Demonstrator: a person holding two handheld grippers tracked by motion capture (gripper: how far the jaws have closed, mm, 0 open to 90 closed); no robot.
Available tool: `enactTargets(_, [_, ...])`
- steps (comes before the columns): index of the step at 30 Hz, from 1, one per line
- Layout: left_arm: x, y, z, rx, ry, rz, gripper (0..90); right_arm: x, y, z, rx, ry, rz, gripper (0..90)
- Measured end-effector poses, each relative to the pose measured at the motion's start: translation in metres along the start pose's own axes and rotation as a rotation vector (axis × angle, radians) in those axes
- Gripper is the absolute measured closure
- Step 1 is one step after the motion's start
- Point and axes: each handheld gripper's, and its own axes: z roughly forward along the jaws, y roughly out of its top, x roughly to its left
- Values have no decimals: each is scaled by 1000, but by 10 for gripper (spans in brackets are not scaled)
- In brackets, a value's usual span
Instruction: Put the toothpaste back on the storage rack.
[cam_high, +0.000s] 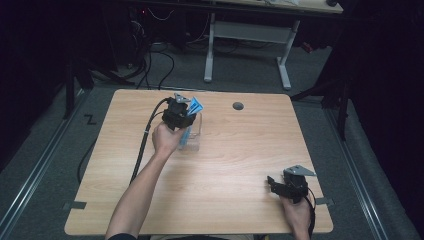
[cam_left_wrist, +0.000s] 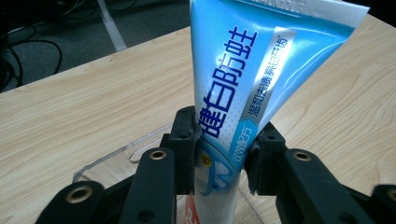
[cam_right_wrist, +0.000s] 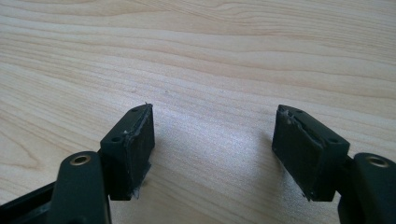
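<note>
The left gripper (cam_high: 182, 116) clamps a blue toothpaste tube (cam_left_wrist: 233, 93) between its jaws, holding it upright in a clear plastic container (cam_high: 192, 134) that stands on the desk (cam_high: 240, 165) nearer the far edge, left of the middle. The right gripper (cam_high: 280, 186) rests near the desk's near right corner, jaws spread wide over bare wood

Left claw (cam_left_wrist: 219, 161) clamped, right claw (cam_right_wrist: 212, 149) agape

Lighting's pretty uneven: the table (cam_high: 235, 165) is lit well from above while the room around it drops to near black. Glare streaks the tube (cam_left_wrist: 243, 70) in the left gripper view, and the jaws up close go soft. Right gripper view has faint shadows under the jaws.
</note>
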Motion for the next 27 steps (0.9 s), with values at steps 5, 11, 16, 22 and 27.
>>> enactTargets(5, [-2, 2, 2, 9, 1, 5, 677, 0, 0, 0, 0, 0, -2, 297])
enactTargets(11, [-1, 3, 5, 16, -4, -4, 673, 0, 0, 0, 0, -1, -2, 297])
enactTargets(16, [-2, 4, 8, 21, -11, -7, 667, 0, 0, 0, 0, -1, 0, 297])
enactTargets(22, [-4, 4, 10, 17, -20, -5, 658, 0, 0, 0, 0, 0, 0, 297])
enactTargets(27, [-3, 4, 10, 20, -23, -9, 649, 0, 0, 0, 0, -1, 0, 297])
